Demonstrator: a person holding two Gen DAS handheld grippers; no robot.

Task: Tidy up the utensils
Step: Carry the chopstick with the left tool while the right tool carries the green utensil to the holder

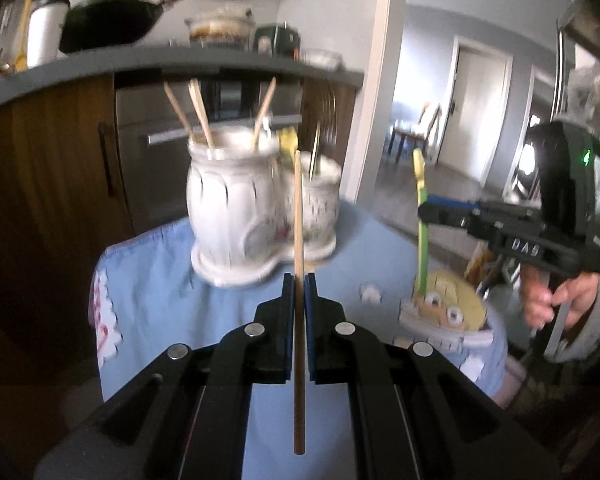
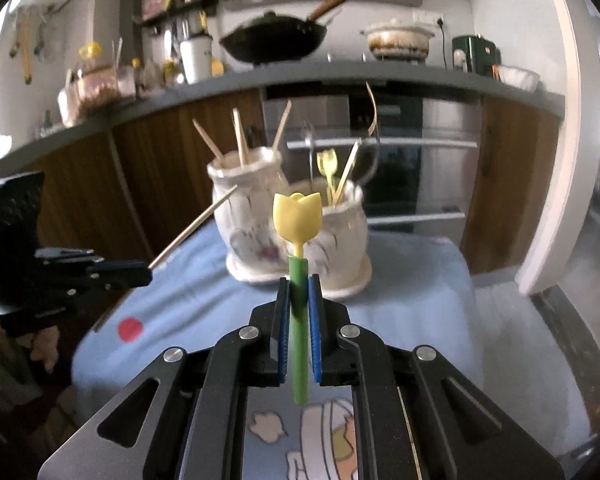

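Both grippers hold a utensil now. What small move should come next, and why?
Probably carry the chopstick, clamped in the left gripper, over the taller jar, which already holds chopsticks. The right gripper holds the tulip utensil; a similar one stands in the shorter jar.

A pale wooden chopstick (image 1: 299,216), a green-stemmed utensil with a yellow tulip head (image 2: 297,216), white ribbed ceramic holders (image 2: 252,216) and a light-blue cartoon-printed cloth (image 2: 412,272) show.

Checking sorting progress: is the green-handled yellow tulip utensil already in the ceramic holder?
Out. The green-handled yellow tulip utensil is clamped in the right hand-held gripper, in front of the white ceramic two-pot holder.
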